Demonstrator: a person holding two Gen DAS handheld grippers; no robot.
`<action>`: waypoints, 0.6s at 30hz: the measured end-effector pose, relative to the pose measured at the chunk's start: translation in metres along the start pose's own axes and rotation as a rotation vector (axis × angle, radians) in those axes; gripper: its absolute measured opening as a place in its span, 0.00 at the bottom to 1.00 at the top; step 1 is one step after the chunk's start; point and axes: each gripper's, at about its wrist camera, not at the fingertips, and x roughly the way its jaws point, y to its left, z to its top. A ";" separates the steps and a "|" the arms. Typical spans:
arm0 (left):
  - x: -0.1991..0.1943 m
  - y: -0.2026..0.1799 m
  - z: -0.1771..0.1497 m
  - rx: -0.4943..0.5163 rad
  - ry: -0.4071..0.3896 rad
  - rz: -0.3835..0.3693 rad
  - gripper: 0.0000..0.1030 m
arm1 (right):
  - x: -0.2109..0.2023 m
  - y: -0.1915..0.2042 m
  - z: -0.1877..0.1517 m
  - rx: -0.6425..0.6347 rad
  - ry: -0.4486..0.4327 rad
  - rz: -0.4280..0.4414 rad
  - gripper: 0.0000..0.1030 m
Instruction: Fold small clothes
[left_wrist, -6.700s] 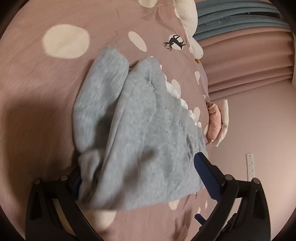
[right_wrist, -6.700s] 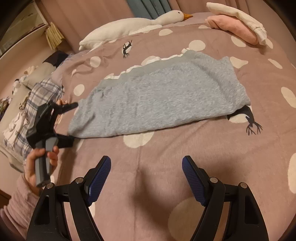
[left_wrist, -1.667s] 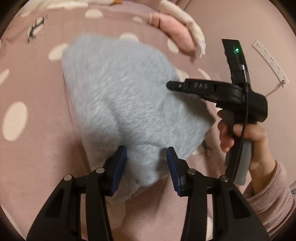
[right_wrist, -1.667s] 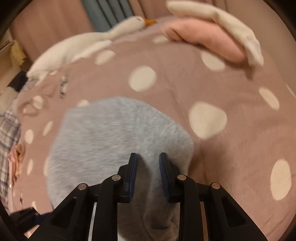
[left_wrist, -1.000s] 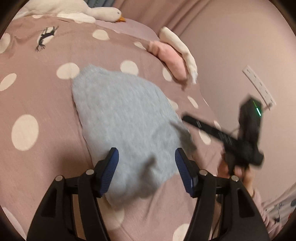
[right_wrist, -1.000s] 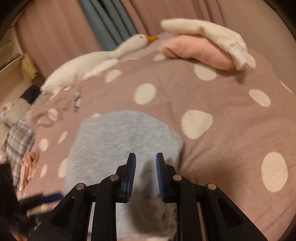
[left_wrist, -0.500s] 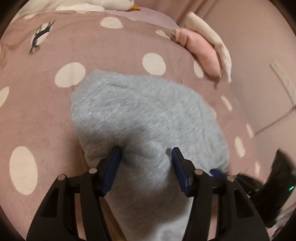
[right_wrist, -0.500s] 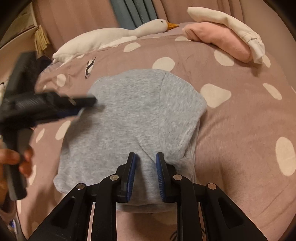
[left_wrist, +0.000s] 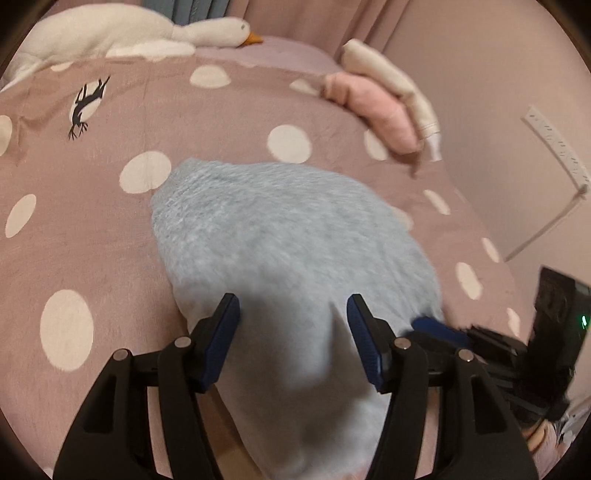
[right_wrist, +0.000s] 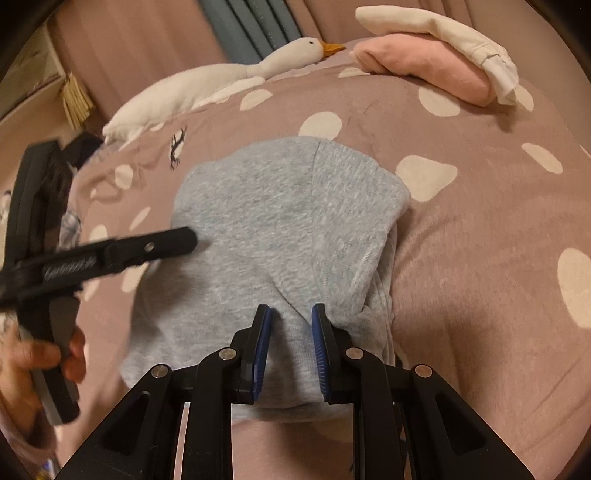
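Observation:
A grey knit garment (left_wrist: 288, 229) lies folded on the mauve dotted bed cover (left_wrist: 92, 221). My left gripper (left_wrist: 293, 321) hangs over its near left part. Its jaws are opening, with cloth lying between the pads and neither pad visibly pressing. In the right wrist view one of its black fingers (right_wrist: 155, 245) reaches over the garment's (right_wrist: 266, 221) left edge, held by a hand (right_wrist: 40, 362). My right gripper (right_wrist: 290, 332) is shut on a raised fold at the garment's near right edge; it shows low on the right (left_wrist: 439, 330) in the left wrist view.
A white goose plush (right_wrist: 207, 88) lies along the far edge of the bed. A pink and a cream folded garment (right_wrist: 428, 62) are stacked at the far right. A wall with a white power strip (left_wrist: 554, 147) stands close on the right.
Half a second ago the left pads squeezed a bulge of grey cloth; now they stand wider apart. The right gripper stays shut on its fold and has sunk a little.

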 end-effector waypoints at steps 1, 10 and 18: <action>-0.004 -0.003 -0.004 0.011 -0.007 -0.011 0.59 | -0.005 0.001 0.000 -0.004 -0.015 0.002 0.21; 0.005 -0.034 -0.060 0.170 0.062 -0.021 0.54 | -0.008 0.003 -0.002 -0.019 -0.034 -0.060 0.22; 0.012 -0.036 -0.071 0.190 0.089 -0.016 0.54 | 0.007 0.001 -0.008 -0.033 0.019 -0.114 0.22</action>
